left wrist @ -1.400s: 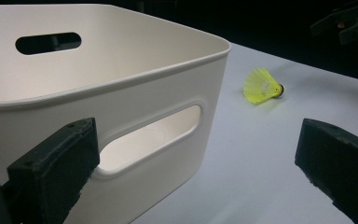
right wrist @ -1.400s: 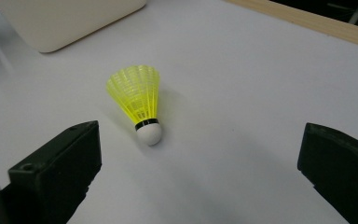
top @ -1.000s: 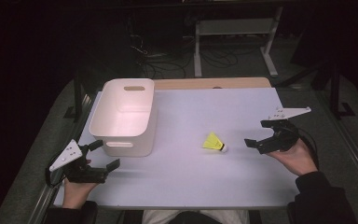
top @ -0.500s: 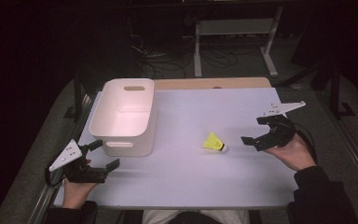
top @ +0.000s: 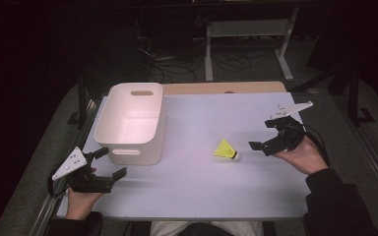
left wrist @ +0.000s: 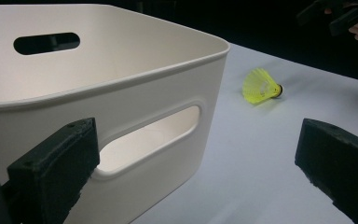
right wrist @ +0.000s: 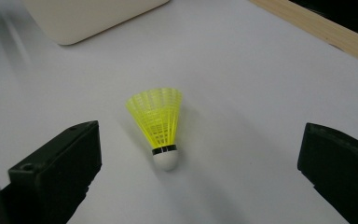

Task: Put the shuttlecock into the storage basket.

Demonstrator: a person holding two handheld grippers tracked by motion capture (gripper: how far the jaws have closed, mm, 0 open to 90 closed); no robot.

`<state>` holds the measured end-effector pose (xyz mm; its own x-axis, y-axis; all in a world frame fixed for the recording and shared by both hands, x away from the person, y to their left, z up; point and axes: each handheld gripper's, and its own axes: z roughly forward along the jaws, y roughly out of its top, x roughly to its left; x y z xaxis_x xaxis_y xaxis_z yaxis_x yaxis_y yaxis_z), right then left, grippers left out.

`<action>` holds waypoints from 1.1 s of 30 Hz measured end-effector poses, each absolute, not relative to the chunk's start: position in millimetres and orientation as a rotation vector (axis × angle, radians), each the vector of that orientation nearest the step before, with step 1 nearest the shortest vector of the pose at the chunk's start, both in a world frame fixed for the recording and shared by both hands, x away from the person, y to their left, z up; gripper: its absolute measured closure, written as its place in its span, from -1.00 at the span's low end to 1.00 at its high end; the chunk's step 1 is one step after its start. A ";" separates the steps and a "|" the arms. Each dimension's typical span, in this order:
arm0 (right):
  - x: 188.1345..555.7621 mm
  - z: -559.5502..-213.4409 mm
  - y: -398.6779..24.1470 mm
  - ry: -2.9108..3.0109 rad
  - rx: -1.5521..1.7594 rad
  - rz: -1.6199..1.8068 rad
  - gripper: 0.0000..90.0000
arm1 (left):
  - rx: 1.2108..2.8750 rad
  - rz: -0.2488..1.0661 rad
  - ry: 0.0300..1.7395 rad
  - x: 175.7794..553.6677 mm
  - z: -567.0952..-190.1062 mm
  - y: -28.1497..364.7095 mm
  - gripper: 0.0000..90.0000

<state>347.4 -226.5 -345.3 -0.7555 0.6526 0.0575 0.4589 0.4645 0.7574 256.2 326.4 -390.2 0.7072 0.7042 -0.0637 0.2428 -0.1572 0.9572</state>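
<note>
A yellow shuttlecock [top: 225, 149] lies on its side on the white table [top: 216, 191], a little right of the middle and well clear of everything else. Its white cork tip points toward the person's right side, and the feathered skirt fans out toward the white bin [top: 130, 123].

The right gripper [top: 265, 134] is held above the table just to the right of the shuttlecock, near it but not touching. Its jaws stand wide apart and hold nothing. In the right gripper view the shuttlecock [right wrist: 160, 126] sits between the two black jaws but farther out than their tips, with clear table on either side of it; the cork end faces the camera and the skirt opens away. It lies somewhat closer to the jaw at the left of that view than to the other.

The left gripper [top: 109, 163] is at the near left corner of the table, right beside the front wall of the bin, jaws also spread wide and empty. In the left gripper view the bin's [left wrist: 121, 93] handle slot is just past the jaw at the left, while the shuttlecock [left wrist: 260, 87] lies well off beyond the bin's corner, far from these jaws. The person's right hand [top: 302, 155] rests near the table's right edge.
</note>
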 end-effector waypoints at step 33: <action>377.1 -364.4 -183.3 2.656 0.869 1.029 -1.00 | 1.724 0.479 0.754 256.2 -390.1 326.4 -1.00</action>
<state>377.1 -183.3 -364.4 -0.8176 0.5731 0.0552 0.4607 0.5938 0.6597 256.2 326.4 -390.1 0.7114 0.6999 -0.0633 0.2400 -0.1573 0.9580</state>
